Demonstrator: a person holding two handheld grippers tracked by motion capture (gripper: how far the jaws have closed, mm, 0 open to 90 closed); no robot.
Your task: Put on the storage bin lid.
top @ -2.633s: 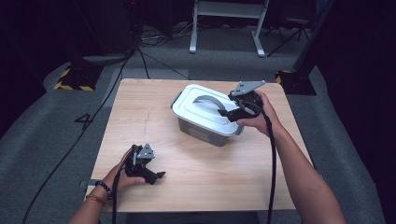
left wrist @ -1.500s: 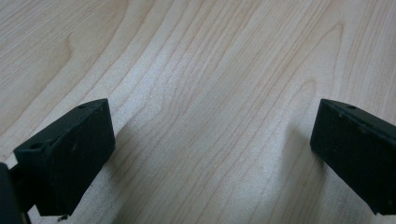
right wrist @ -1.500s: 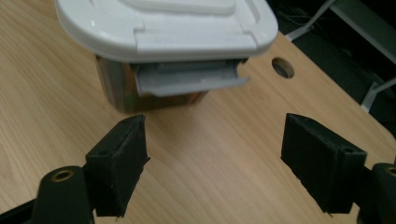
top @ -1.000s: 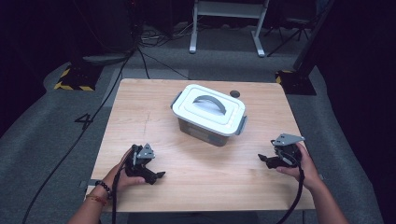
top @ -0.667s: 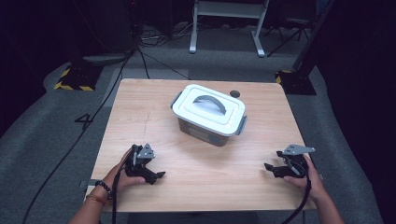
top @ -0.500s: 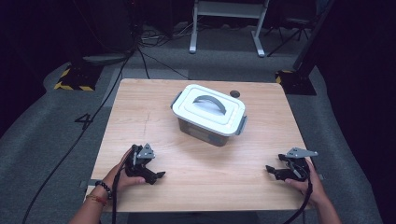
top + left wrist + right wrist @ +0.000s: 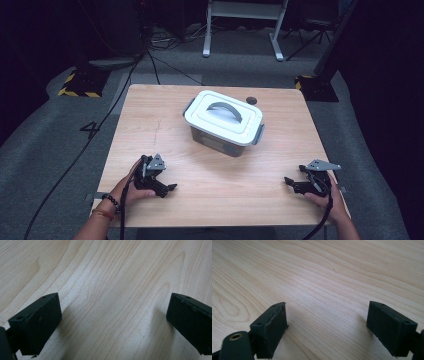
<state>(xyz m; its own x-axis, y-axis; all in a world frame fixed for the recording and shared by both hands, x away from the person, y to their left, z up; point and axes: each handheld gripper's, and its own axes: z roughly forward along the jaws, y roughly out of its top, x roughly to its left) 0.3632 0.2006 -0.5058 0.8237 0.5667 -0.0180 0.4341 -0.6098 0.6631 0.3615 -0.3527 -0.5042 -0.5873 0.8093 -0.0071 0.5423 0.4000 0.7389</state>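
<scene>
A: While both grippers rest near the front edge of the light wooden table (image 7: pixel 150 125), what might go wrong?

B: Probably little; the left gripper (image 7: pixel 170 188) and right gripper (image 7: pixel 288 181) each stand wide apart, holding nothing. A careless reach could nudge the translucent grey plastic box with the white handled lid (image 7: pixel 223 121) at mid-table, well apart from both.

A: Contents?

B: Lid on; can't tell

left tongs (image 7: pixel 169 189) agape, right tongs (image 7: pixel 290 182) agape
</scene>
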